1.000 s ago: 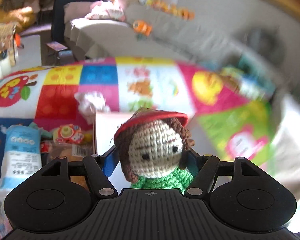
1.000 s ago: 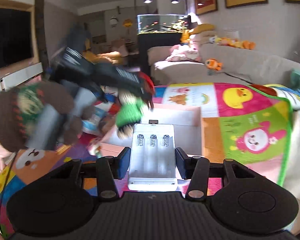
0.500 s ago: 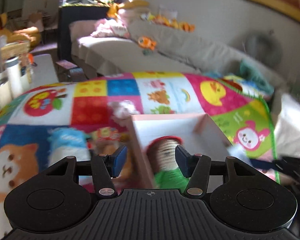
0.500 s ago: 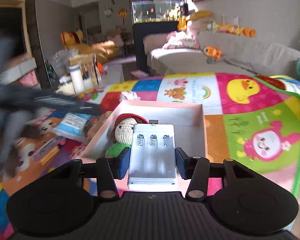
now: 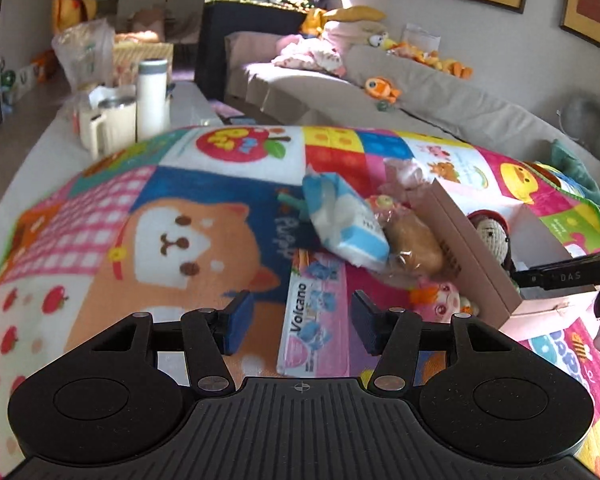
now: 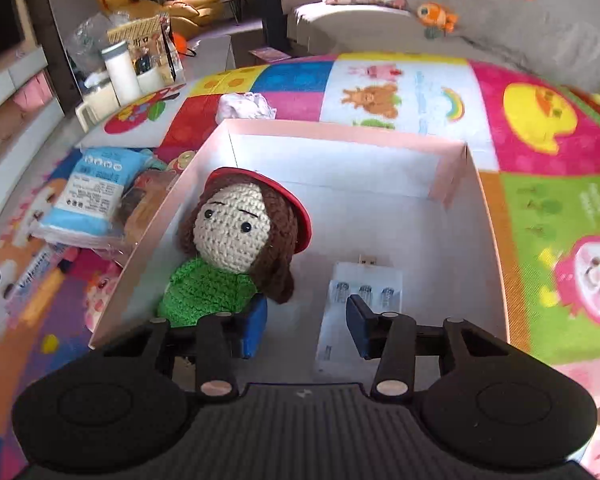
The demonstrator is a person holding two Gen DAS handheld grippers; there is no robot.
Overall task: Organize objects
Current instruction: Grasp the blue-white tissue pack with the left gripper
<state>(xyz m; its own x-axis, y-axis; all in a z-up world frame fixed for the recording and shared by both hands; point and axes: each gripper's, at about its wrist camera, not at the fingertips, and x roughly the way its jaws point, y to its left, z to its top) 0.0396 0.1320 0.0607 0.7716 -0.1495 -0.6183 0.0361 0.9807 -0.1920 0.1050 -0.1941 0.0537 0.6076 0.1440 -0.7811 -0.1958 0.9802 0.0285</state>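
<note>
Two grippers, both with jaws spread and nothing between them. My right gripper (image 6: 306, 326) hangs just over the near end of the pink box (image 6: 474, 184); the white battery charger (image 6: 358, 312) lies on the box floor under and just ahead of its right finger, let go, and the crochet doll (image 6: 236, 248) leans against the box wall ahead and to the left, its green body just beside my left finger.

My left gripper (image 5: 302, 322) sits low over the play mat (image 5: 100, 240) outside the box. Straight ahead of it, between the fingers' line, lies the flat Volcano packet (image 5: 314, 320). Beyond that and a little right are the blue-and-white pouch (image 5: 342, 220) and a wrapped bun (image 5: 414, 246), the bun touching the box's outer wall.

I judge the packet is the next pick. It lies flat, so I would tilt the fingers down and bite across its narrow width, close to one end, keeping the lower finger scraping the mat so it slides under the edge. I would lift my right gripper straight up first, clear of the doll's hair, so the box is free for the drop.
</note>
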